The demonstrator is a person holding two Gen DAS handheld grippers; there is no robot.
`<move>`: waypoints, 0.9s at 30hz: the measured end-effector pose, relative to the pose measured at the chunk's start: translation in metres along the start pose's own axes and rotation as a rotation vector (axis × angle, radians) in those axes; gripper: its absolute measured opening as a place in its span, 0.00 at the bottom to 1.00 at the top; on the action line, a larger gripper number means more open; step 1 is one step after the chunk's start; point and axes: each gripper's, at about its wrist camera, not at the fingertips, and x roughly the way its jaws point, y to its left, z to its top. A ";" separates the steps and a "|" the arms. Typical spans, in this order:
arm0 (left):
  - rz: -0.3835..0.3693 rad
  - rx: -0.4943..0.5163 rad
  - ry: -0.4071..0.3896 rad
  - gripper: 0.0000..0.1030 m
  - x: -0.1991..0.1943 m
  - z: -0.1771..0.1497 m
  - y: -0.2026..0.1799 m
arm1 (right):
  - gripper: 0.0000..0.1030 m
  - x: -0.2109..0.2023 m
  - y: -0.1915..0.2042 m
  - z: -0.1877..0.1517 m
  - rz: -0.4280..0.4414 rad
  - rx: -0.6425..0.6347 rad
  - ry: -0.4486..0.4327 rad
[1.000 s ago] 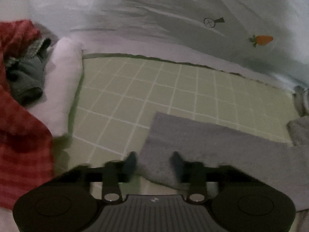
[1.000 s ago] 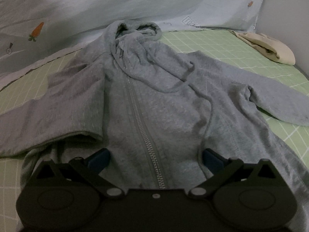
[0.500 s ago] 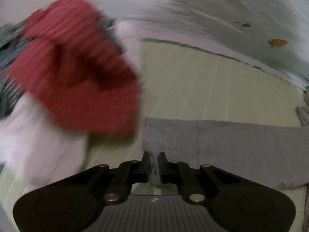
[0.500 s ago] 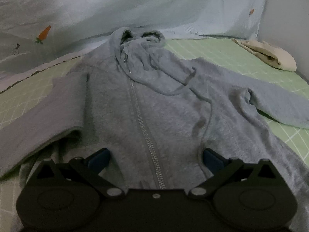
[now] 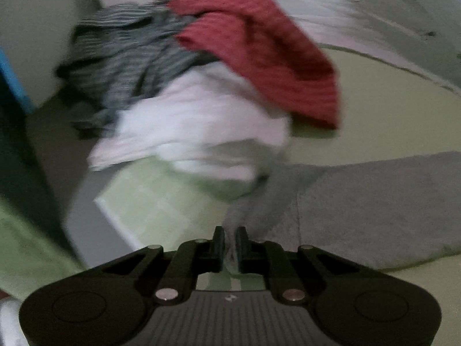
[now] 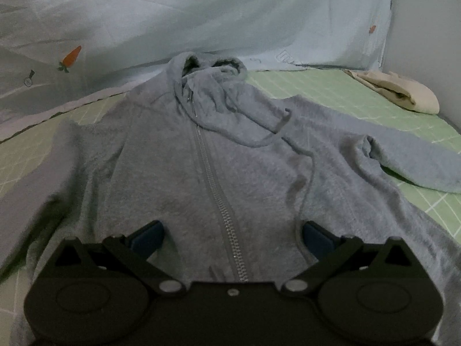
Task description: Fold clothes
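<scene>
One second back the left gripper [image 5: 229, 238] stood open at the sleeve cuff [image 5: 253, 201]; now its jaws are pinched on that cuff and the view has swung toward the heap of red, white and striped clothes [image 5: 201, 86], so the sleeve fold seems under way. To the right, the grey zip hoodie [image 6: 219, 155] lies face-up on the green checked bed [image 6: 317, 86]. Its zipper [image 6: 219, 201] runs between the wide-open, empty jaws of the right gripper [image 6: 232, 235] above the hem.

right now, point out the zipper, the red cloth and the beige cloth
zipper [image 6: 214, 190]: right wrist view, middle of its teeth
red cloth [image 5: 259, 49]: left wrist view, centre of the heap's top
beige cloth [image 6: 403, 92]: right wrist view, its folded middle
</scene>
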 end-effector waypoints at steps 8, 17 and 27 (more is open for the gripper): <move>0.036 -0.135 0.017 0.12 -0.011 0.004 0.029 | 1.00 -0.001 -0.004 0.006 0.044 -0.014 0.046; -0.159 -0.097 -0.081 0.58 -0.067 0.021 -0.034 | 1.00 -0.036 -0.058 0.005 0.115 0.002 0.023; -0.571 0.134 0.000 0.67 -0.129 -0.018 -0.172 | 1.00 -0.034 -0.150 0.006 0.043 -0.003 0.086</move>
